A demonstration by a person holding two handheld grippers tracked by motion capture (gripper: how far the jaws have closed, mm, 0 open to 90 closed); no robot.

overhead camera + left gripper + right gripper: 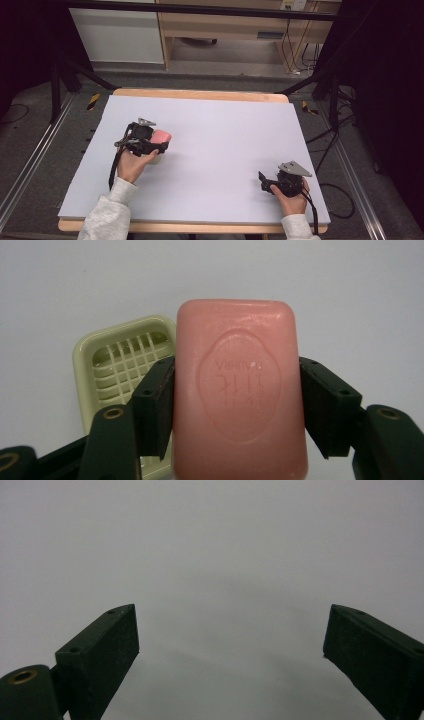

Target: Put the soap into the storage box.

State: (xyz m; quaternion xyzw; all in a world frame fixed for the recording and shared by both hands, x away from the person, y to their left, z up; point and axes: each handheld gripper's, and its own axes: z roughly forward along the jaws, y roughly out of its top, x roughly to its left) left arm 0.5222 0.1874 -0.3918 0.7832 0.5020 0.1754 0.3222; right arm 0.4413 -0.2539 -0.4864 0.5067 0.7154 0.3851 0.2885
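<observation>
Item: pink soap bar [239, 390], pinched by its long sides in my left gripper [150, 141] toward the desk's left edge, over the cream soap dish [120, 365]; lower level, centred; right gripper [267, 183] spread, empty.

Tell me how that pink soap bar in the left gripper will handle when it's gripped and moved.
The pink soap bar looks stiff and solid, so it probably won't bend between the left gripper jaws. Its smooth, rounded sides may be slippery and could slide out. Flat and blocky, it seems unlikely to roll once laid in the soap dish.
</observation>
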